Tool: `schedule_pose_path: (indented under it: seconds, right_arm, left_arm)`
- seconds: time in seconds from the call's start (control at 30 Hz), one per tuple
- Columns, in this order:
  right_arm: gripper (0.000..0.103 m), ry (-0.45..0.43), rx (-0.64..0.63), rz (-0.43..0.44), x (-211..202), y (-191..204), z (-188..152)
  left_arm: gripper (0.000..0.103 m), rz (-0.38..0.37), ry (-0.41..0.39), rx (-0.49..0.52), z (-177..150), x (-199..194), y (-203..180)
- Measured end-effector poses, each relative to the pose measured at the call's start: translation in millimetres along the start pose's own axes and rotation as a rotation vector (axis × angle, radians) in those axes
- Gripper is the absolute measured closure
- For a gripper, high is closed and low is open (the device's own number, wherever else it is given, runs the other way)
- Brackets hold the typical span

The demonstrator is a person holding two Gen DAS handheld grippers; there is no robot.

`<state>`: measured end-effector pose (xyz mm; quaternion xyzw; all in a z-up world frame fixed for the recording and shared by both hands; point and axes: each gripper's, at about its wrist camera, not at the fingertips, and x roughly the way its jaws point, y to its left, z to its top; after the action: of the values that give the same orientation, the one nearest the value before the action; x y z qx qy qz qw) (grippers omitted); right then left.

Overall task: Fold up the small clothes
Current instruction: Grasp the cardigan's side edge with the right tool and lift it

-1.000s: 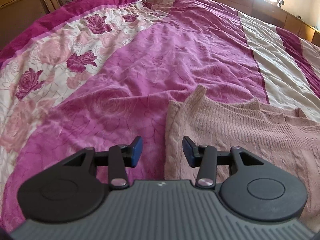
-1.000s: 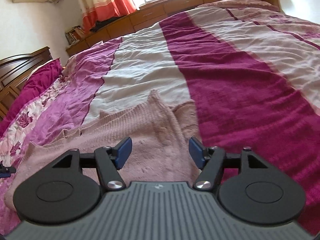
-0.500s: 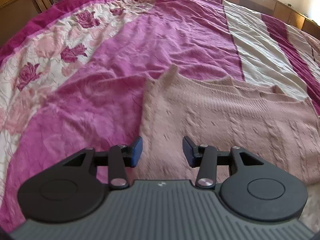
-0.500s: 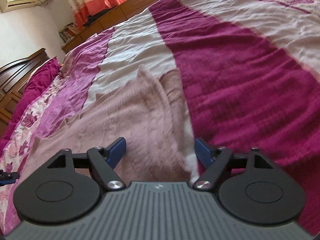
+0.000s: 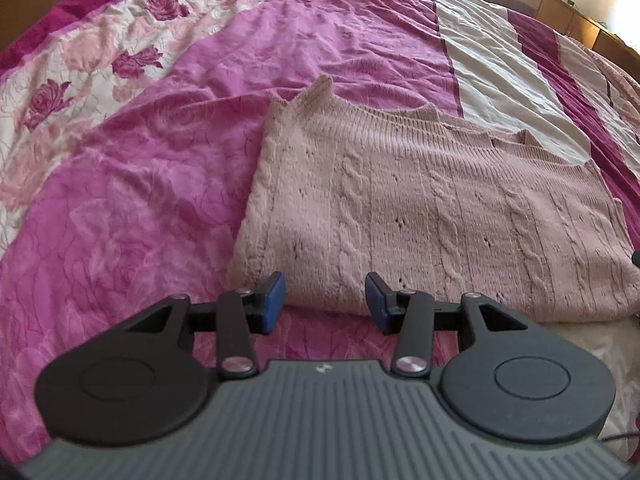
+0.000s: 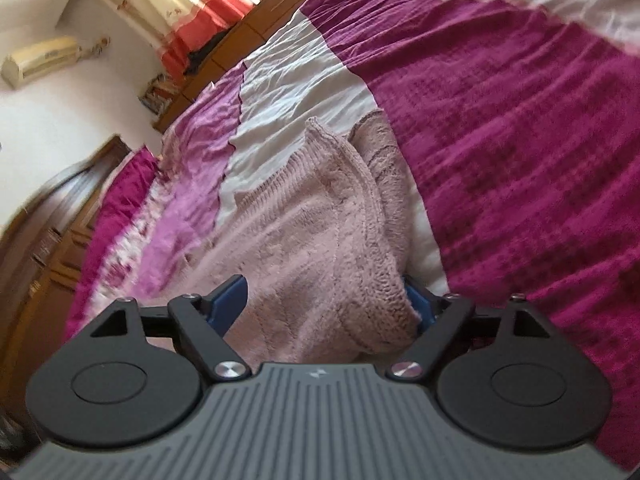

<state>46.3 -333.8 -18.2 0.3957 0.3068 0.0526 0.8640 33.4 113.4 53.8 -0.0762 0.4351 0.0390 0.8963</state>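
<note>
My right gripper (image 6: 326, 304) is nearer the work: its jaws have just been opening wide, and the pink knitted sweater's (image 6: 320, 240) bunched end lies between them, unpinched as far as I can tell. My left gripper (image 5: 326, 300) is half spread, empty, at the near folded edge. The sweater (image 5: 432, 208) lies flat ahead on the bedspread (image 5: 160, 184), its long axis running left to right.

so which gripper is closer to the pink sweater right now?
Right. The right gripper has the pink sweater bunched between its wide-open jaws, which have just been opening. The left gripper sits at the sweater's near edge, open, nothing between its pads.
</note>
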Motion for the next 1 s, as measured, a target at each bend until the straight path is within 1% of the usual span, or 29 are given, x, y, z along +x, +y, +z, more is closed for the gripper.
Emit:
schedule_pose_path:
  seconds: [0.17, 0.23, 0.3, 0.33, 0.37, 0.4, 0.47, 0.5, 0.53, 0.57, 0.67, 1.0]
  right_arm:
    - [0.016, -0.038, 0.101, 0.057, 5, -12, 4]
    - [0.016, -0.044, 0.120, 0.073, 9, -15, 7]
    - [0.019, -0.045, 0.119, 0.086, 13, -14, 10]
    - [0.024, -0.045, 0.120, 0.090, 15, -14, 10]
    - [0.032, -0.047, 0.122, 0.085, 17, -15, 10]
    - [0.036, -0.045, 0.121, 0.073, 20, -15, 9]
    - [0.054, -0.040, 0.108, 0.050, 25, -15, 7]
    - [0.058, -0.036, 0.098, 0.036, 27, -15, 6]
    - [0.065, -0.035, 0.092, 0.027, 28, -16, 4]
    - [0.068, -0.036, 0.092, 0.025, 28, -18, 3]
    - [0.070, -0.034, 0.103, 0.032, 29, -22, 4]
    - [0.070, -0.026, 0.106, 0.016, 34, -23, 5]
  left_arm:
    - [0.057, 0.002, 0.022, -0.013, -3, 2, 1]
    - [0.057, 0.011, 0.027, -0.018, -5, 2, 1]
    - [0.057, 0.019, 0.030, -0.018, -6, 3, 1]
    - [0.057, 0.021, 0.034, -0.018, -6, 4, 1]
    - [0.057, 0.023, 0.038, -0.018, -7, 4, 1]
    - [0.057, 0.024, 0.040, -0.018, -7, 5, 1]
    - [0.057, 0.024, 0.043, -0.016, -7, 5, 1]
    - [0.057, 0.025, 0.043, -0.015, -7, 5, 1]
    - [0.057, 0.026, 0.042, -0.017, -7, 5, 1]
    - [0.057, 0.027, 0.043, -0.017, -7, 6, 1]
    - [0.057, 0.031, 0.045, -0.024, -7, 8, 3]
    - [0.057, 0.037, 0.048, -0.016, -9, 8, 2]
